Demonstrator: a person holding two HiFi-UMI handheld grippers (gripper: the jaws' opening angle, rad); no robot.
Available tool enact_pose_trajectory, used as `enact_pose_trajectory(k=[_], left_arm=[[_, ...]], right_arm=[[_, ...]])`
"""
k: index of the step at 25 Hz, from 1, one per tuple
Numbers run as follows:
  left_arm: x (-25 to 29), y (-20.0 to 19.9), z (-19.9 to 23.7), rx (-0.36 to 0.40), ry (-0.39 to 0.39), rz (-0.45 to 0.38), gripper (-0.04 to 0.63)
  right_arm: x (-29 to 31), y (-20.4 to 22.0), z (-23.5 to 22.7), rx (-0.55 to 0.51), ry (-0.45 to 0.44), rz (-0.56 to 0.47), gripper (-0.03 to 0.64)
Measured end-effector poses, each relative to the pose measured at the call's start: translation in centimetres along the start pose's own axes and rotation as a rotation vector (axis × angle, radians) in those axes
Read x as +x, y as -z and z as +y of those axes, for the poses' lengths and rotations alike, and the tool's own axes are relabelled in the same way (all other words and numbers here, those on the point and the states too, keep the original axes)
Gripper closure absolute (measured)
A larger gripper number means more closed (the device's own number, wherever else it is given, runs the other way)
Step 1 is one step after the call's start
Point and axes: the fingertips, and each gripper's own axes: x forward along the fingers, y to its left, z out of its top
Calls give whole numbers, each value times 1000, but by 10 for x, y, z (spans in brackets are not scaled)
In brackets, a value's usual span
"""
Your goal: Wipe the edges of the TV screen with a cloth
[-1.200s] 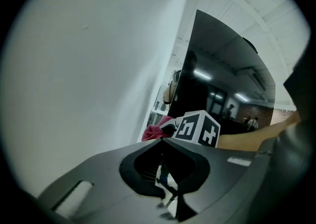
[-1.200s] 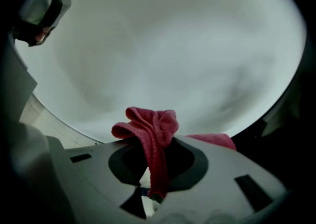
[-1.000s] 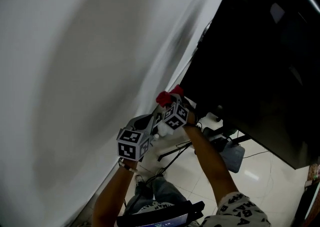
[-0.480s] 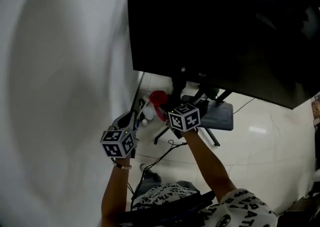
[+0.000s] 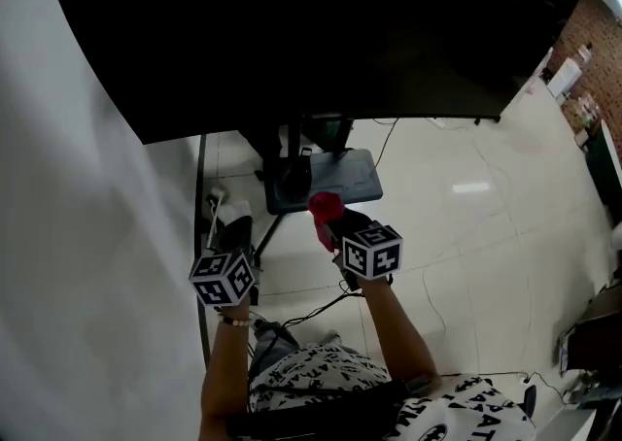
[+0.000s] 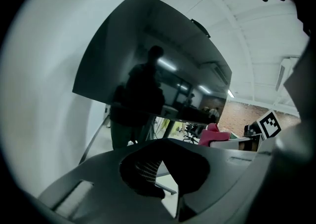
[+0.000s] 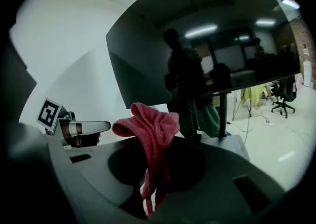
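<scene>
Right gripper (image 7: 150,196): clamped on a crumpled red cloth (image 7: 148,127), which bunches up above its jaws.
Left gripper (image 6: 165,181): jaws together, nothing between them.
Large black flat TV screen (image 5: 321,31): ahead of and above both grippers, lower edge nearest; the cloth is not touching it.
Risk: only a thin tail of cloth looks pinched, so dragging it along the edge could pull it free.
</scene>
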Motion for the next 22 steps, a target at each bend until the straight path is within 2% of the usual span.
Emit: enact_pose_trajectory(k=[4, 8, 12, 22], left_arm=[[12, 28, -53, 32, 43, 34, 603], [19, 45, -82, 88, 64, 67, 603], [29, 51, -91, 121, 87, 93, 603], [31, 36, -83, 128, 119, 97, 603]], right_arm=[[-44, 26, -34, 22, 70, 10, 538], [-63, 42, -42, 18, 104, 21, 538], [-63, 44, -44, 56, 117, 1, 539], [-45, 20, -18, 32, 123, -22, 540]])
